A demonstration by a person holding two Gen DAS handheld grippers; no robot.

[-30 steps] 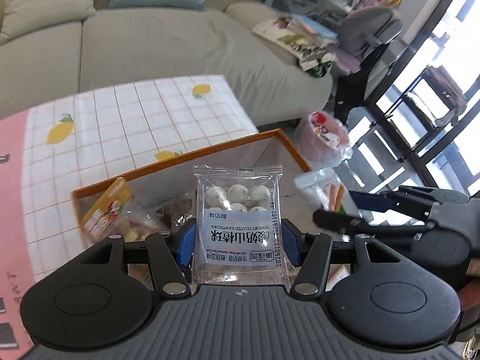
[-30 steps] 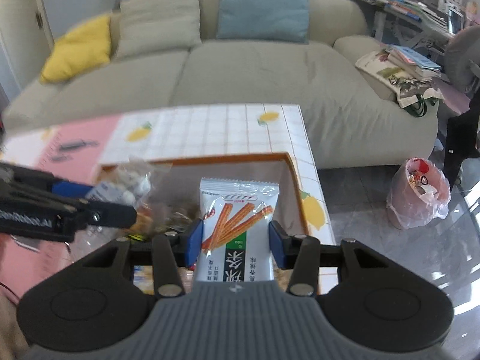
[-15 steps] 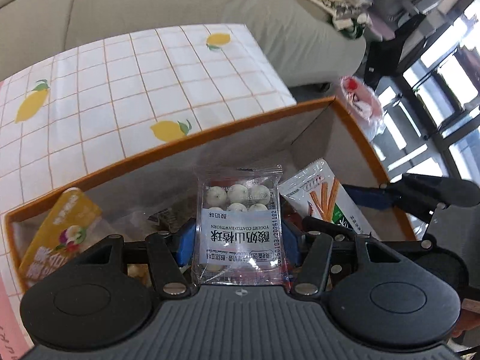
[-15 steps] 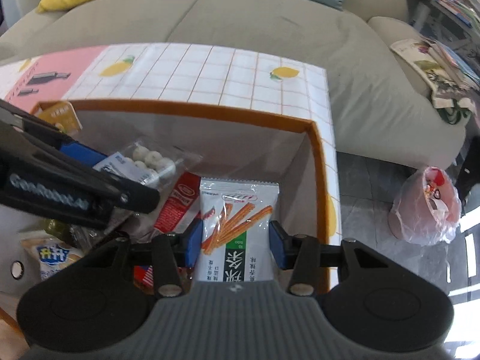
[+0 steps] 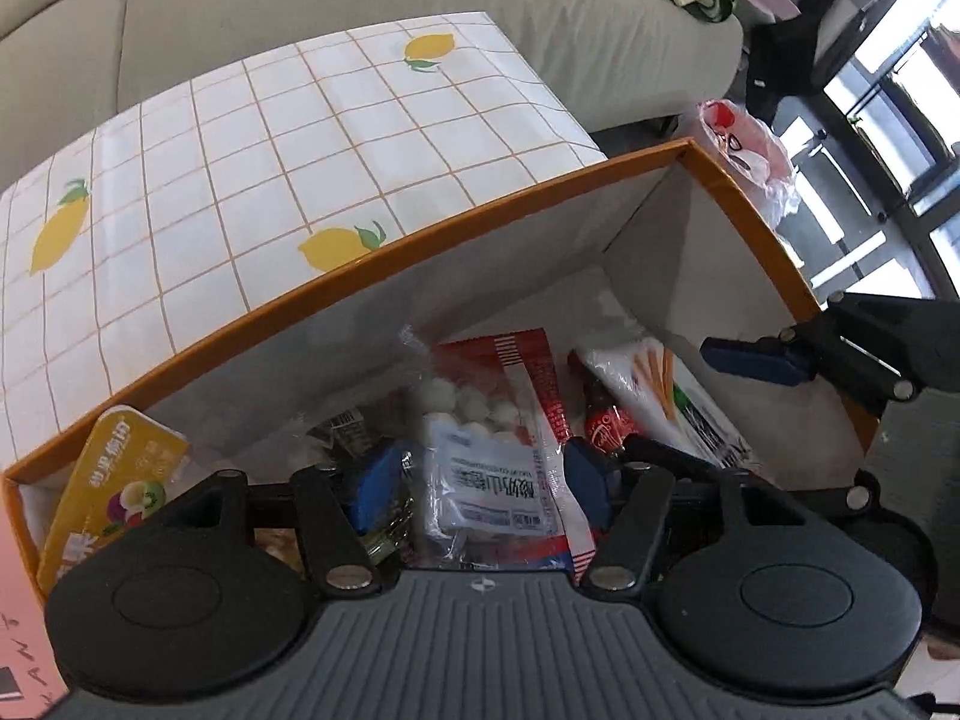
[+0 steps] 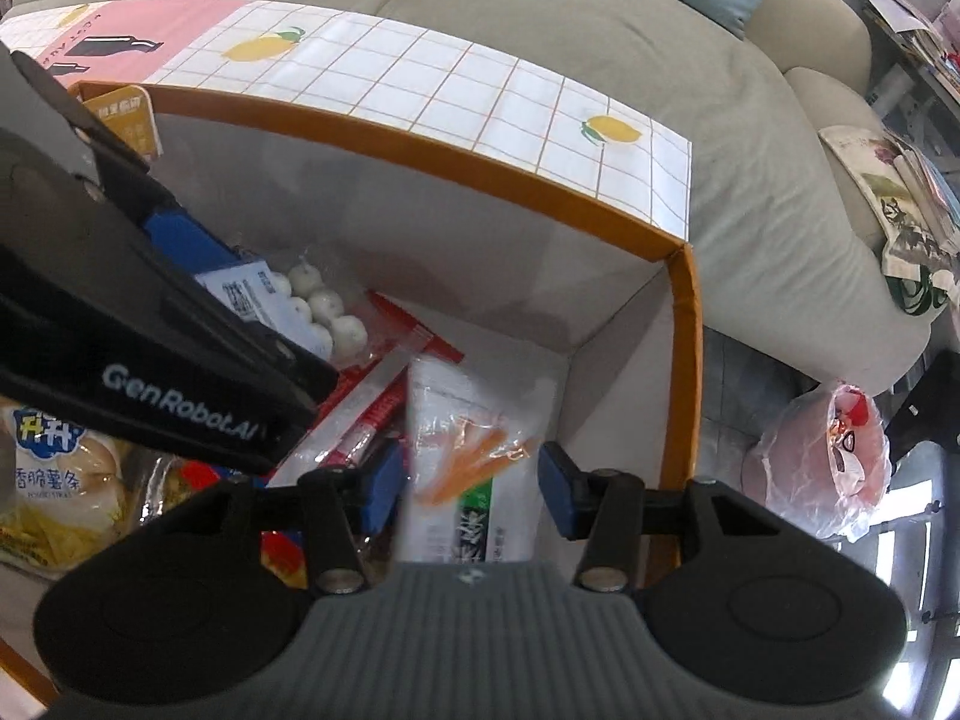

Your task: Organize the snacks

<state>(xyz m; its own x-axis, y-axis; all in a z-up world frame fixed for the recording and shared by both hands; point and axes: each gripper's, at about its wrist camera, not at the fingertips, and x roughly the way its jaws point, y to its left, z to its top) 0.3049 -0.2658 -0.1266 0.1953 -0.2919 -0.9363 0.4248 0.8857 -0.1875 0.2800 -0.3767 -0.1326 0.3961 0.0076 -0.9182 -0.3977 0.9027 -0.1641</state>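
Note:
An orange-rimmed white box (image 5: 360, 270) stands on the lemon-print tablecloth (image 5: 270, 138) and holds several snacks. My left gripper (image 5: 483, 486) points down into it with its jaws opening. The clear packet of white hawthorn balls (image 5: 480, 456) lies between the pads, loose on a red packet (image 5: 540, 372). My right gripper (image 6: 471, 489) is also opening. The blurred stick-snack packet (image 6: 468, 450) slips down between its pads by the box's right wall (image 6: 672, 420). One finger (image 5: 750, 357) of the right gripper shows in the left wrist view.
A yellow packet (image 5: 114, 480) leans in the box's left corner and a pale noodle bag (image 6: 54, 480) lies at its near left. A beige sofa (image 6: 600, 30) runs behind the table. A pink bin bag (image 6: 834, 462) sits on the floor to the right.
Both grippers sank into the box and tipped further down. Their jaws widened, and each packet came off the pads and dropped among the snacks.

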